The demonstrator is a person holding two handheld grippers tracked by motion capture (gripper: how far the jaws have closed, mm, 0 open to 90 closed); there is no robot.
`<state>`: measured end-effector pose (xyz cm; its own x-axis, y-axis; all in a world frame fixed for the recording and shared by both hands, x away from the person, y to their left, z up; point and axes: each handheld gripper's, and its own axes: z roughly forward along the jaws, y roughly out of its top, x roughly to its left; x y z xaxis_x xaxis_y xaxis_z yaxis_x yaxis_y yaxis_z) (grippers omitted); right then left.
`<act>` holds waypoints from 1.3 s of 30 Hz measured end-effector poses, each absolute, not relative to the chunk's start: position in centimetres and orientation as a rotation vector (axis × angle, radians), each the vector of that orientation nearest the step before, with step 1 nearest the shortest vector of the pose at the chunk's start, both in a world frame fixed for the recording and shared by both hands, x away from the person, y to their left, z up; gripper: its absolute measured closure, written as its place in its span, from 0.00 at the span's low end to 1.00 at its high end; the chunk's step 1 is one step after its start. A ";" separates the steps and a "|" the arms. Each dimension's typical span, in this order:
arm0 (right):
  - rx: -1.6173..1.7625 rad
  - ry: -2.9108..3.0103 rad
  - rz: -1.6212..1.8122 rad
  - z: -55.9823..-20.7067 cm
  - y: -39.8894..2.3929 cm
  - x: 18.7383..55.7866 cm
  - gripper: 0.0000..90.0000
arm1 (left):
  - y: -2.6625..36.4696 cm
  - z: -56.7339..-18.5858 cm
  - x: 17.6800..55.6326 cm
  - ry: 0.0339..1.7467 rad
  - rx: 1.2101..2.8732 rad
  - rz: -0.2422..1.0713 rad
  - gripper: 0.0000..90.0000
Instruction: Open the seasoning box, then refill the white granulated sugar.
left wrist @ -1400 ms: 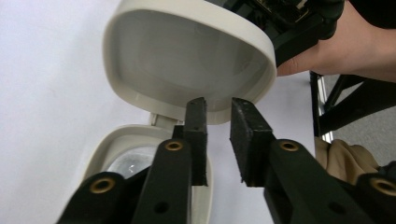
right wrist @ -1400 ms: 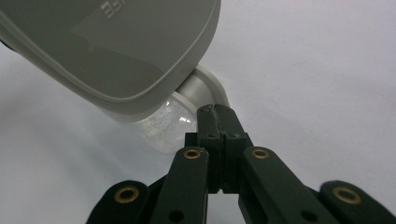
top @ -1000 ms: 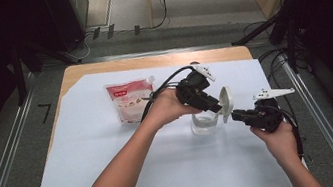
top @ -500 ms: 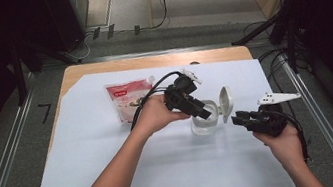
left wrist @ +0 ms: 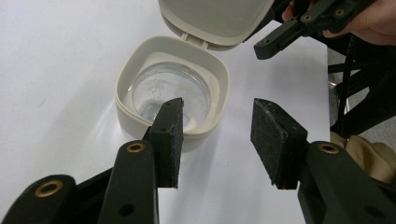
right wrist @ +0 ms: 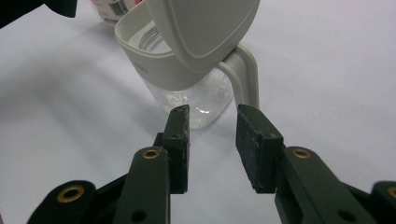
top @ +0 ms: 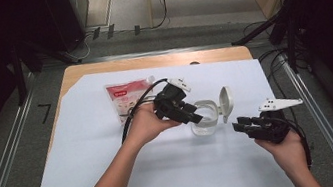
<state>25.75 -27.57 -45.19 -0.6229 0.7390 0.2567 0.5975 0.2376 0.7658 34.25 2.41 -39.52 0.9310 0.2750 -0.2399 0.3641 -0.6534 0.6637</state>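
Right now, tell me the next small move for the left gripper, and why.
Probably swing the left gripper back toward the red-and-white pouch to grip it. The jar stands with its hinged lid flipped up, the left jaws have just been opening with nothing between them, and the right gripper waits beside the handle.

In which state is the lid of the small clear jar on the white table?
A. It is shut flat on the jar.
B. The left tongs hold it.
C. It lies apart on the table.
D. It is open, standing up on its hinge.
D: the lid stands raised at the rim of the jar, still joined by its hinge, and the left tongs are open with nothing between them.
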 end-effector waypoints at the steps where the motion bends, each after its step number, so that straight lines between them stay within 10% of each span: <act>1: 1.281 2.340 1.337 -45.2 -27.6 25.7 0.72 | 2.6 -39.6 34.1 0.446 2.321 -0.150 0.60; 13: 1.274 2.359 1.327 -45.5 -27.4 25.9 0.66 | 5.0 -40.2 33.5 0.505 2.303 -0.185 0.47; 39: 1.255 2.407 1.336 -45.4 -26.7 25.8 0.51 | 12.6 -39.0 33.2 0.654 2.287 -0.110 0.53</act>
